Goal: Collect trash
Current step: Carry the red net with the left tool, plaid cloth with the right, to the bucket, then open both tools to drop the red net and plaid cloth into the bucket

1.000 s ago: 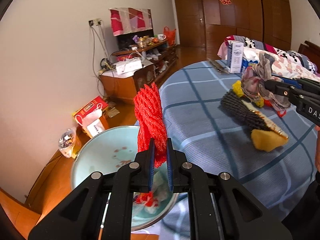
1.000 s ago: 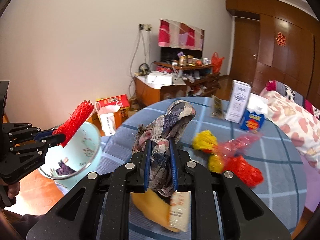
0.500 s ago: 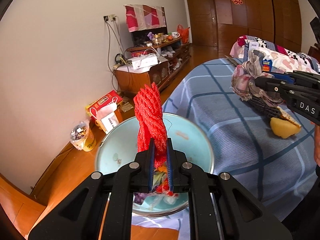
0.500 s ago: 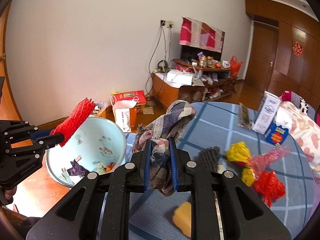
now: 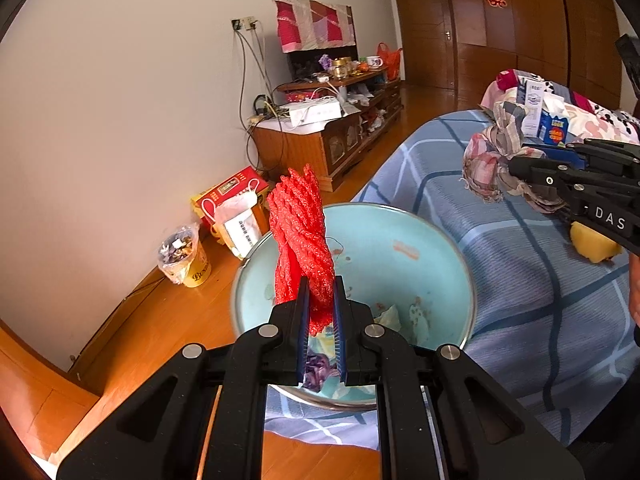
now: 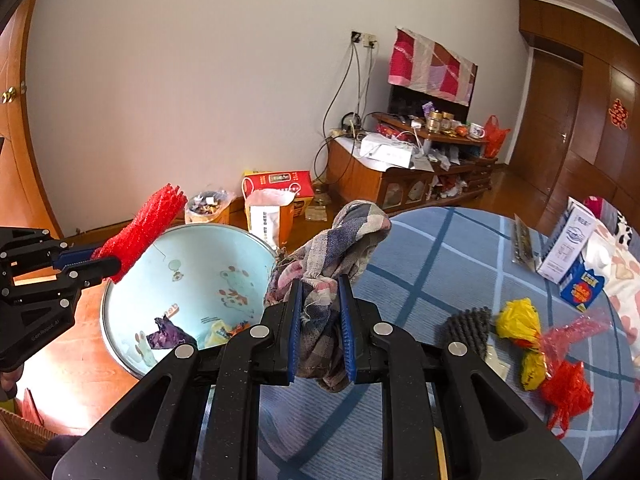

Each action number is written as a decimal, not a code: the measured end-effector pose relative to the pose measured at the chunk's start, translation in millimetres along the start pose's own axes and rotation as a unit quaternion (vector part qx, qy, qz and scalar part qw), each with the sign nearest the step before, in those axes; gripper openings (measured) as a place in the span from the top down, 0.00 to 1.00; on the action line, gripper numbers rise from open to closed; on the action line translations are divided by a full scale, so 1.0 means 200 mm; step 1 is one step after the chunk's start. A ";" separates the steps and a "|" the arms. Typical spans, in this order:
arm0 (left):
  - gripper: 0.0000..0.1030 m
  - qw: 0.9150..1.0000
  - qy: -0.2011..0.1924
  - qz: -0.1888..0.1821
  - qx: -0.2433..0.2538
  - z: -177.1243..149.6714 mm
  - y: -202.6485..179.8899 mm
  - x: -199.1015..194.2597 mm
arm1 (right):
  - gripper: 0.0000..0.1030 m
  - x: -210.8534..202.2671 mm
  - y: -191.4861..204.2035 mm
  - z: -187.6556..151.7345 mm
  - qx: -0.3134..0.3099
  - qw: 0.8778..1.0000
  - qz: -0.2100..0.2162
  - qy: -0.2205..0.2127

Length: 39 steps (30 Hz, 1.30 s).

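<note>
Gripping a red mesh bundle (image 5: 301, 240), the left gripper (image 5: 320, 304) hangs above a pale blue basin (image 5: 440, 248). The right gripper (image 6: 320, 308) clamps a plaid rag (image 6: 344, 236) beside it, over the blue checked bedcover (image 6: 440, 264).

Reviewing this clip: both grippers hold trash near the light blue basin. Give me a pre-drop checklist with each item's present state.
1. Left gripper clamped on the red mesh bundle: ok.
2. Red mesh bundle above the basin opening: ok.
3. Right gripper clamped on the plaid cloth: ok.
4. Plaid cloth over the basin: not ok, it hangs beside the rim, over the blue bedspread.
5. Room left in the basin: ok, only a few scraps on its bottom.
6. Grippers apart from each other: ok.
</note>
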<state>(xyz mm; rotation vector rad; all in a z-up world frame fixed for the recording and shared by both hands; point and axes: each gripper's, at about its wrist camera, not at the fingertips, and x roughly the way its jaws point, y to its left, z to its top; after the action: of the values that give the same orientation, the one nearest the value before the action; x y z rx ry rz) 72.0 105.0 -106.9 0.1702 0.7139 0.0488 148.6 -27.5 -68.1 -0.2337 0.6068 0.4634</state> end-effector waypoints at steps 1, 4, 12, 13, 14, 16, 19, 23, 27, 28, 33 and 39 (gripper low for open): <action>0.90 1.000 0.001 0.002 -0.002 0.00 0.01 0.00 | 0.83 0.01 0.01 0.00 -0.001 1.000 0.001 0.000; 0.90 1.000 0.003 0.007 -0.007 -0.02 0.04 0.01 | 0.83 0.03 0.04 0.01 -0.009 1.000 0.006 0.002; 0.90 1.000 0.007 0.014 -0.019 -0.03 0.09 0.03 | 0.83 0.08 0.10 0.02 -0.023 1.000 0.014 0.011; 0.90 1.000 0.007 0.015 -0.020 -0.03 0.10 0.03 | 0.83 0.09 0.11 0.03 -0.025 1.000 0.015 0.011; 0.90 1.000 0.007 0.015 -0.021 -0.03 0.10 0.03 | 0.83 0.09 0.11 0.03 -0.025 0.999 0.016 0.012; 0.90 1.000 0.007 0.015 -0.023 -0.03 0.10 0.03 | 0.83 0.10 0.12 0.03 -0.027 0.999 0.019 0.013; 0.90 1.000 0.008 0.015 -0.025 -0.03 0.10 0.03 | 0.82 0.10 0.14 0.03 -0.030 0.999 0.021 0.013; 0.90 1.000 0.008 0.015 -0.026 -0.03 0.10 0.03 | 0.82 0.10 0.16 0.03 -0.034 0.999 0.025 0.014; 0.90 1.000 0.009 0.014 -0.027 -0.03 0.10 0.04 | 0.82 0.11 0.17 0.03 -0.037 0.999 0.030 0.015; 0.88 0.999 0.009 0.014 -0.028 -0.03 0.10 0.04 | 0.81 0.11 0.17 0.03 -0.039 0.999 0.033 0.016; 0.70 0.999 0.004 0.011 -0.030 -0.04 0.09 0.03 | 0.60 0.12 0.18 0.02 -0.043 0.998 0.043 0.015; 0.61 1.000 0.002 0.004 -0.028 -0.04 0.07 0.03 | 0.54 0.10 0.16 0.02 -0.031 0.999 0.041 0.013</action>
<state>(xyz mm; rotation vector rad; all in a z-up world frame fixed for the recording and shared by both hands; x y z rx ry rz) 70.7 121.0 -114.7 0.1193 0.7153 0.0774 150.0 8.8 -80.5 -0.2761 0.6300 0.5594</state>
